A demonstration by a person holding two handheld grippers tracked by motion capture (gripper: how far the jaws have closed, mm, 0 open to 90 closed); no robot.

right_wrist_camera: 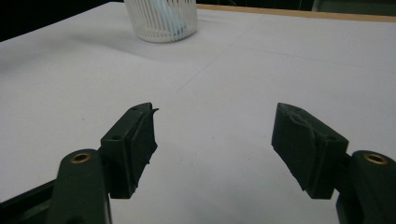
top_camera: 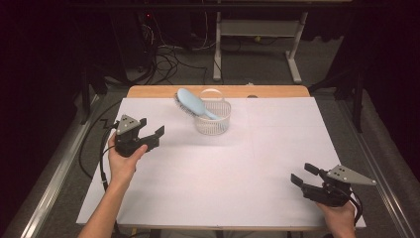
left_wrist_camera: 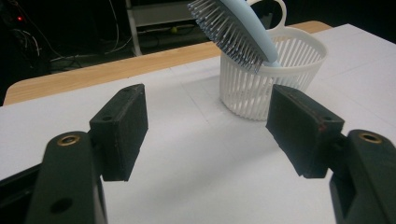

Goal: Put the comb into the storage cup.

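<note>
Plainly the blue hairbrush [top_camera: 194,103] stands handle-down in the white basket [top_camera: 213,120] at the table's far middle, bristled head leaning out over the rim (too long to lie inside), while left gripper [top_camera: 152,133] and right gripper [top_camera: 301,174] sit spread and empty, well apart from it.

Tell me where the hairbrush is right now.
In the high view the blue hairbrush stands handle-down in the white basket at the table's far middle, its head leaning left over the rim.
</note>
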